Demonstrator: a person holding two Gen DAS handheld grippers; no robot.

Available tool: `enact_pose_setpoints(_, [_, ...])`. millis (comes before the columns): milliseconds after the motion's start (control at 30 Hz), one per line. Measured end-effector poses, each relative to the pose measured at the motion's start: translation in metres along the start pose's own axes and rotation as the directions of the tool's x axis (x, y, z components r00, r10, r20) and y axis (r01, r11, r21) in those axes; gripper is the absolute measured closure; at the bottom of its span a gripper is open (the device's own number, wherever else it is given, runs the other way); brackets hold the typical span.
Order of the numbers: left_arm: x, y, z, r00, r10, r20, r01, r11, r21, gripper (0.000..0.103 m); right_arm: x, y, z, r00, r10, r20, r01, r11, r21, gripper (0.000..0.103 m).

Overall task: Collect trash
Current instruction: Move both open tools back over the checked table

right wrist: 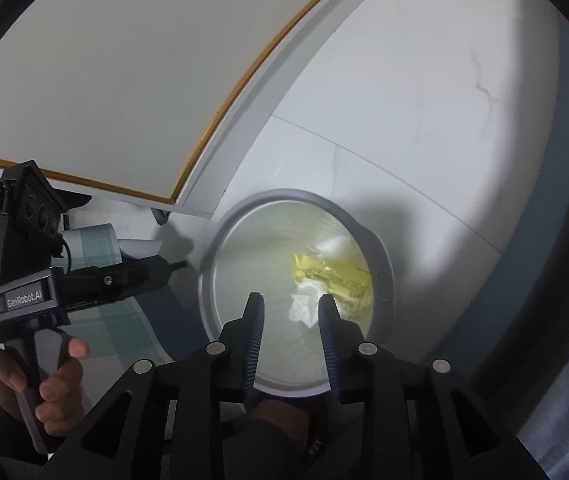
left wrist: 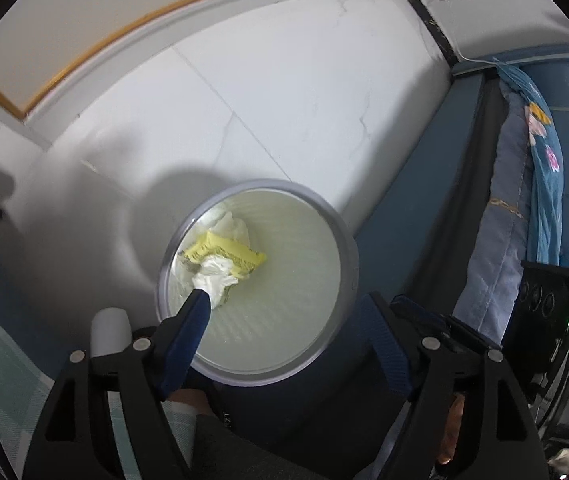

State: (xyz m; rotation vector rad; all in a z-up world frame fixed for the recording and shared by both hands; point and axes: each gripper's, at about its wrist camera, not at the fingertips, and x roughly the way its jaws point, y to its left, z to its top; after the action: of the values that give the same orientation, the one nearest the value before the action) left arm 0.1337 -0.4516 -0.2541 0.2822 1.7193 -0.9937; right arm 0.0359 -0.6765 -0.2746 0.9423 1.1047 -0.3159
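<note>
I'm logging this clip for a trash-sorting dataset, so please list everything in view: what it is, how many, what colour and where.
Trash bin: one, grey rim, pale liner, on the floor beside the bed.
Yellow wrapper: one, yellow with print, inside the bin.
White tissue: at least two crumpled white wads, inside the bin, on and behind the wrapper.
Floor tiles: white, marbled, around the bin.
Cabinet panel: one, white with a wood-coloured edge, above the floor.
Bedding: blue, floral, at the right edge.
Left gripper: black, blue pads, open above the bin.
Right gripper: black, blue pads, open above the bin.
Left hand: one, gripping the left handle.
</note>
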Motion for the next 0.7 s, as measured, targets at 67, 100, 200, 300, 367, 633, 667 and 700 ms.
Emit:
enact_pose_setpoints(67, [-0.009,-0.007,-0.001,1.0,0.021,0.015,-0.022,0.999,0.029,0.028,-0.005,0.005,0.001,1.0,0.002,0.011,-0.002,1.0,-0.006,0.073])
enact_pose_setpoints(100, [-0.015,-0.01,-0.001,0.999,0.033,0.029,-0.034,0.999,0.042,0.028,-0.008,0.007,0.001,1.0,0.002,0.017,-0.002,1.0,-0.01,0.07])
enact_pose_setpoints(200, [-0.035,-0.022,-0.006,0.993,0.064,0.097,-0.072,0.994,0.085,0.028,-0.022,0.015,0.006,0.999,0.011,0.043,-0.01,1.0,-0.025,0.064])
enact_pose_setpoints(300, [-0.065,-0.034,-0.014,0.97,0.105,0.219,-0.133,0.984,0.12,0.028,-0.041,0.034,0.012,0.996,0.021,0.083,-0.014,0.997,-0.079,0.058])
enact_pose_setpoints(367, [-0.084,-0.037,-0.019,0.949,0.124,0.289,-0.163,0.98,0.114,0.028,-0.057,0.054,0.016,0.992,0.029,0.121,-0.012,0.991,-0.134,0.057])
enact_pose_setpoints(633, [-0.172,-0.024,-0.069,0.788,0.222,0.574,-0.24,0.97,-0.045,0.027,-0.117,0.131,0.018,0.954,0.128,0.272,-0.039,0.95,-0.31,0.048])
enact_pose_setpoints(667, [-0.185,-0.021,-0.078,0.76,0.228,0.609,-0.24,0.969,-0.063,0.027,-0.127,0.145,0.016,0.944,0.152,0.292,-0.046,0.939,-0.34,0.047])
enact_pose_setpoints(700, [-0.195,-0.019,-0.085,0.735,0.233,0.637,-0.24,0.968,-0.076,0.027,-0.133,0.153,0.014,0.939,0.166,0.302,-0.05,0.933,-0.357,0.045])
